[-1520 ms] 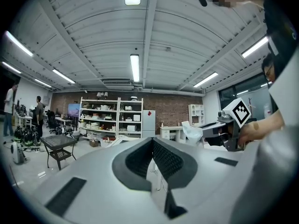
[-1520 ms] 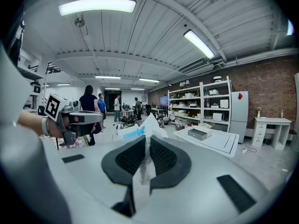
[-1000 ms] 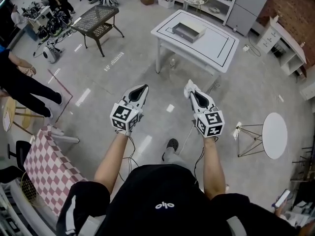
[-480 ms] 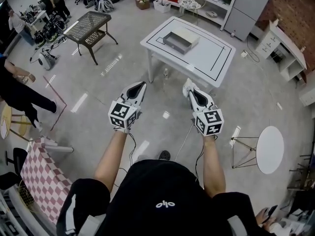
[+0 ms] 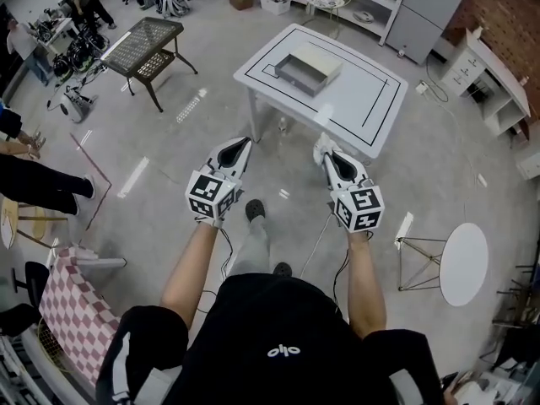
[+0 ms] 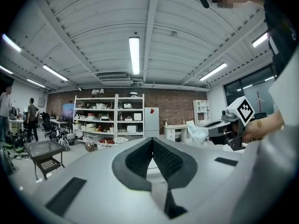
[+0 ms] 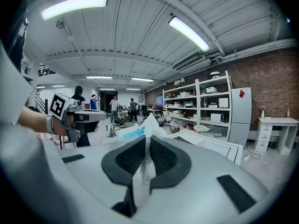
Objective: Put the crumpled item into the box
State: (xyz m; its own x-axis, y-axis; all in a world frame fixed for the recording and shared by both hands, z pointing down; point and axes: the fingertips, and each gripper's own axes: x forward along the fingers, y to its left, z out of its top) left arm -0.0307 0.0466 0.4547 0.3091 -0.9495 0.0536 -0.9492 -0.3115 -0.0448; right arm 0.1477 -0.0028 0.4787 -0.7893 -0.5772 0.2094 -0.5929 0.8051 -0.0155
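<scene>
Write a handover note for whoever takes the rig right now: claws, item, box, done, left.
Right claw: shut on the crumpled item, a white wad with a blue patch that sticks out past the tips.
Left claw: shut, nothing in it.
Box: open-topped, on the white table ahead. Both claws are held over the floor, short of the table.
Done: item is in the grip.
Left: walk up to the table, bring the right claw over the box, open it and drop the item in.

Grey floor (image 5: pixel 439 167), white table (image 5: pixel 359 99), brick wall (image 5: pixel 498 7) — strip lights (image 6: pixel 134 55) overhead.
</scene>
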